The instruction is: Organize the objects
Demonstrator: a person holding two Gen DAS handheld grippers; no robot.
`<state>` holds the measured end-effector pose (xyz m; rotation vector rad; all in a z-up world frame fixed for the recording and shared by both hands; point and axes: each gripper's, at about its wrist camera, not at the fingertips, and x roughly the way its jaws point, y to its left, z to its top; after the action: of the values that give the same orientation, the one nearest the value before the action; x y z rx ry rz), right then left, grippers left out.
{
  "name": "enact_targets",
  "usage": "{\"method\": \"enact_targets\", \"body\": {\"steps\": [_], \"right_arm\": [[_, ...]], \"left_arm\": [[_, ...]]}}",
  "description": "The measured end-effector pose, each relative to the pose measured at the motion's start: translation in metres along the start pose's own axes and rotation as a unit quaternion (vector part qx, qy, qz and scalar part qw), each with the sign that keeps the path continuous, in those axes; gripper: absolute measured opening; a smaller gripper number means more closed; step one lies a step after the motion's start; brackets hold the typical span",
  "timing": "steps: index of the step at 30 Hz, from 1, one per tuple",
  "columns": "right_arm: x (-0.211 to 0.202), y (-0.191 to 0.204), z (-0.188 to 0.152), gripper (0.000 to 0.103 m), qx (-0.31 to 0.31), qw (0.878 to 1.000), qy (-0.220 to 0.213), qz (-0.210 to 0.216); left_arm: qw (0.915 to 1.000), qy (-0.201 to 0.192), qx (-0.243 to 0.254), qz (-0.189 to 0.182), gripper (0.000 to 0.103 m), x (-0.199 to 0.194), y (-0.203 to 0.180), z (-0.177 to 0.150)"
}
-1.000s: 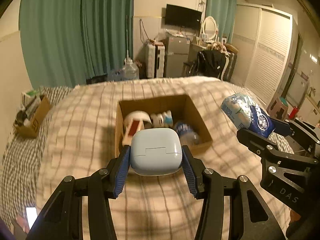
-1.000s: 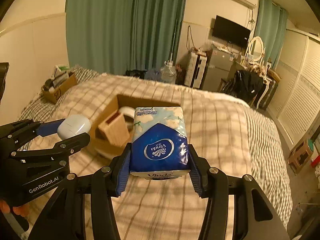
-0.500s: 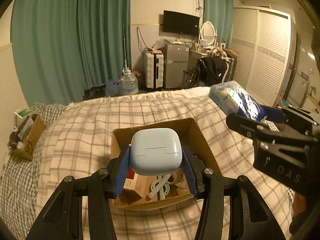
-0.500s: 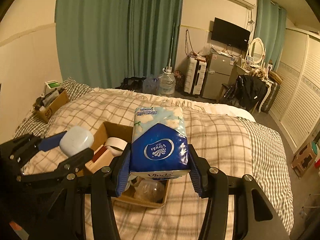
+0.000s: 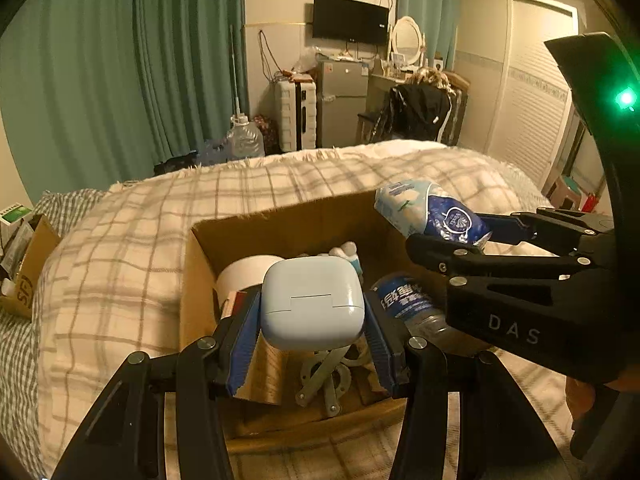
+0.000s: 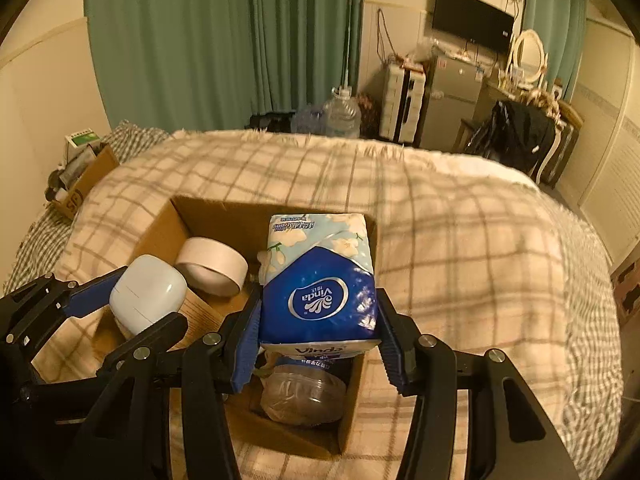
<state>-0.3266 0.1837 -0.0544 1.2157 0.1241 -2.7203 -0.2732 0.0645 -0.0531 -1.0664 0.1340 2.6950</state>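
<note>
Both jaws are clamped, the left gripper on a case and the right gripper on a tissue pack, each held over the box at 12 o'clock; lowering and release are judged next.

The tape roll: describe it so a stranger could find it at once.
On the plaid bed sits an open cardboard box. At its far left inside lies the tape roll, a wide white ring on its side, the only hollow round thing there, beside a plastic bottle.
</note>
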Motion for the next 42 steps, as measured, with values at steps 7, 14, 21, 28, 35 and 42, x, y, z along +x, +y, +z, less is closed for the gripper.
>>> {"method": "enact_targets", "body": {"steps": [7, 14, 21, 28, 35, 42], "right_arm": [[0.012, -0.002, -0.005, 0.052, 0.013, 1.000, -0.008, 0.014], [-0.011, -0.005, -0.002, 0.077, 0.027, 0.998, -0.053, 0.016], [-0.057, -0.006, 0.000, 0.078, 0.042, 0.996, -0.082, 0.010], [-0.148, -0.007, -0.002, 0.095, 0.057, 0.986, -0.155, -0.016], [-0.235, 0.003, -0.012, 0.103, 0.049, 0.972, -0.222, -0.049], [-0.295, 0.017, -0.038, 0.103, 0.033, 0.961, -0.269, -0.060]], "left_arm": [[0.9999, 0.013, 0.003, -0.007, 0.051, 0.014, -0.003, -0.006], [0.9999, -0.015, -0.003, -0.007, 0.082, -0.003, -0.002, -0.003], [0.9986, -0.049, -0.012, 0.012, 0.096, -0.048, -0.001, 0.011], [0.9939, -0.105, -0.029, 0.013, 0.103, -0.119, 0.000, 0.023], [0.9865, -0.159, -0.026, 0.031, 0.103, -0.196, -0.001, 0.027], [0.9777, -0.203, -0.020, 0.049, 0.103, -0.251, -0.002, 0.010]]}}
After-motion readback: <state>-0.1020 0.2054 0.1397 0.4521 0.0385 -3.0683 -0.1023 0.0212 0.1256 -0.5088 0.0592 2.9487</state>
